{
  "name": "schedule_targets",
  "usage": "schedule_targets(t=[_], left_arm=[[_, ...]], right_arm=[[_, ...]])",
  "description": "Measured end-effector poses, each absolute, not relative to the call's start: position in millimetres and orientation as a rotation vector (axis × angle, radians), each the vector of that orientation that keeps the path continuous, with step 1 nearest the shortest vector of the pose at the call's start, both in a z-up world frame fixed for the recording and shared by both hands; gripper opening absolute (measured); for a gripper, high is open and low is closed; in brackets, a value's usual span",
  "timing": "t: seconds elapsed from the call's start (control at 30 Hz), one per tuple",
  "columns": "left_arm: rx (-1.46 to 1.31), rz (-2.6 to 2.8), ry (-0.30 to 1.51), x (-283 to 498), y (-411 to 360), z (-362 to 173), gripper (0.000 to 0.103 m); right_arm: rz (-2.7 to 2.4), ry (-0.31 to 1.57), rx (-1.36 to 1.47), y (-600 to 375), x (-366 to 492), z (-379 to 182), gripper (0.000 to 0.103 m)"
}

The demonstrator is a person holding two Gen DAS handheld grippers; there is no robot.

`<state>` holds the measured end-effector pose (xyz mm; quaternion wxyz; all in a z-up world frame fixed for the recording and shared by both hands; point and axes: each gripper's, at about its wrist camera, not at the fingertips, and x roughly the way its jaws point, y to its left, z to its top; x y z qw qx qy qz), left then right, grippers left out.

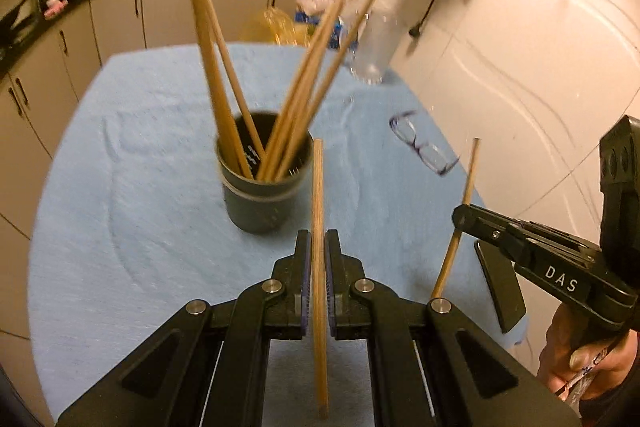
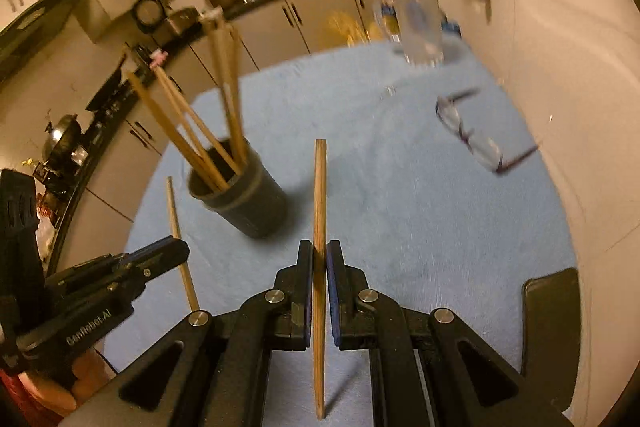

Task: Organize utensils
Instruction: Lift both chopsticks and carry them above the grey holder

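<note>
Bamboo-coloured chopsticks are standing clamped in both handheld grippers above a round table draped in a pale blue cloth [image 1: 140,211]. The left gripper [image 1: 318,247] is pinching one chopstick [image 1: 318,187] between its closed pads, the stick running nearly upright through the jaws, one end pointing out past the fingertips and the other reaching back under the gripper body. Seen from the right wrist camera, the same gripper [image 2: 176,247] is entering from the lower left with its stick [image 2: 182,255] crossing the fingertips.

The right gripper [image 2: 320,251] is likewise closing tightly on a second chopstick [image 2: 320,195], held almost vertical in the frame. From the left wrist camera it [image 1: 460,217] is reaching in from the right edge, a hand [image 1: 584,359] wrapped around its grip, with the thin stick [image 1: 466,187] slanting through the tips.

Ahead of both grippers, a dark cylindrical holder [image 1: 262,199] is sitting on the cloth, near the table's middle, with several more chopsticks [image 1: 216,75] fanning out of its mouth in two leaning bunches. Neither held stick is touching the holder; both are hanging beside it, on the side toward the cameras.

Farther back on the cloth, a pair of purple-rimmed glasses [image 1: 424,143] is lying near the table's right edge, and a clear plastic bottle [image 1: 380,39] is blurring at the far side. A flat black object [image 2: 552,331] is resting at the cloth's near right edge. Kitchen cabinets [image 1: 120,23] and a cluttered counter are curving behind the table.
</note>
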<state>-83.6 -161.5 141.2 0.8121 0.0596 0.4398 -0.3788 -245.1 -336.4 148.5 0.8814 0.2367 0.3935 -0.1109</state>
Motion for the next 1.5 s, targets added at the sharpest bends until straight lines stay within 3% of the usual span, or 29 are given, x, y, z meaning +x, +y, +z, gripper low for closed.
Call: schedule_targets(t=[0.77, 1.5], left_arm=[[0.106, -0.777, 0.817, -90, -128, 187, 0.006], [0.099, -0.700, 0.777, -88, -108, 204, 0.006]], right_arm=[[-0.231, 0.679, 0.434, -286, -200, 175, 0.007], [-0.193, 0.667, 0.417, -273, -189, 190, 0.007]])
